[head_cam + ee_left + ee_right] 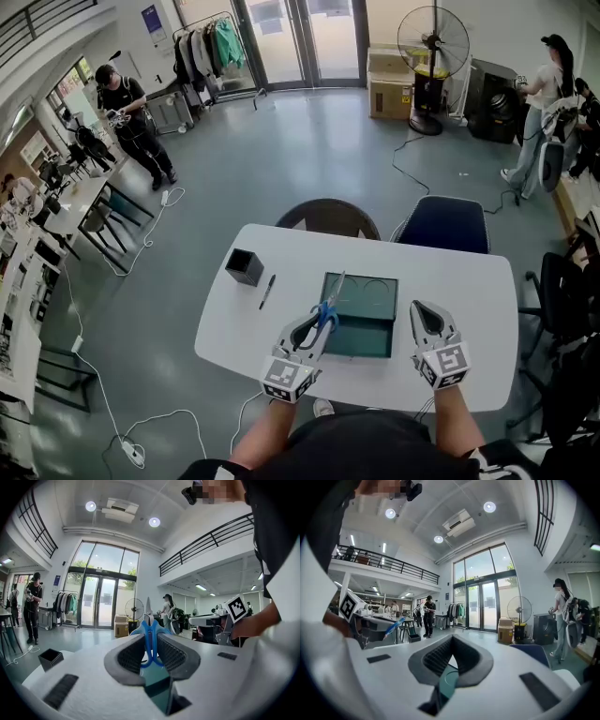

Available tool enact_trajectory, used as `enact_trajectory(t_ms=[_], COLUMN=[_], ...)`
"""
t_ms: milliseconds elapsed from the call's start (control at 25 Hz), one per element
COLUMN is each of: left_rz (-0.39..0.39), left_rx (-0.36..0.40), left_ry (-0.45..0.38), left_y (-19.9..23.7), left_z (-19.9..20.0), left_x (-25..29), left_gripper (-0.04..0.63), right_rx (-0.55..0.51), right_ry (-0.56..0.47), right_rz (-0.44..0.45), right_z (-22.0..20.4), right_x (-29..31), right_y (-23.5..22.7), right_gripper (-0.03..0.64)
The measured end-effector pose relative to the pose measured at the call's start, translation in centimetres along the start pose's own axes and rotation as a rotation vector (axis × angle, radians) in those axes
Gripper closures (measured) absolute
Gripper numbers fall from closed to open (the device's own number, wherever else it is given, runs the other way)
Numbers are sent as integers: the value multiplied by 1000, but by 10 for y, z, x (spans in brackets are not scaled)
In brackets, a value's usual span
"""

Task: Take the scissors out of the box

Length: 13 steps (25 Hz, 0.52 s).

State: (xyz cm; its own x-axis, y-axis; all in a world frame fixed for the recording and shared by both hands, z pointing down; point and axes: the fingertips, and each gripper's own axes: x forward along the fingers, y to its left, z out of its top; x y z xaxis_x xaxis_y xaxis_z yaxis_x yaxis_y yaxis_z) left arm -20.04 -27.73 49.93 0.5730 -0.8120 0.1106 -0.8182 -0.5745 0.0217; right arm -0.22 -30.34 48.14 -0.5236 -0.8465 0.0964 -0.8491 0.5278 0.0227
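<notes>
Our left gripper [322,322] fingers pinch the scissors [331,298] by the handles, over the box's [367,342] left edge. Right gripper [427,317] fingers are closed and empty. We should grip firmly, clear the rim, then lower onto the desk [469,281].

Black short-slv top [375,448], forearms bare. Left claw [323,317] & right claw [424,314]: white-grey shells, dark ribbed pads [132,654] inside. Cube [443,364] w/ b&w square markers at rear of each. Black rect. slots on housings.
</notes>
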Motion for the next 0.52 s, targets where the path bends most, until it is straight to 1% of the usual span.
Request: enact_trajectory(t_ms=[240, 520], left_rz=[7, -13], left_rx=[0, -5], left_ry=[1, 8], left_y=[0, -7], left_z=[5, -3], left_x=[-2, -2], left_gripper=[500, 500], right_rx=[-11, -1], right_ry=[-10, -37], right_rz=[8, 28], right_z=[2, 8], right_x=[-3, -9], right_y=[6, 12], right_gripper=[612, 612])
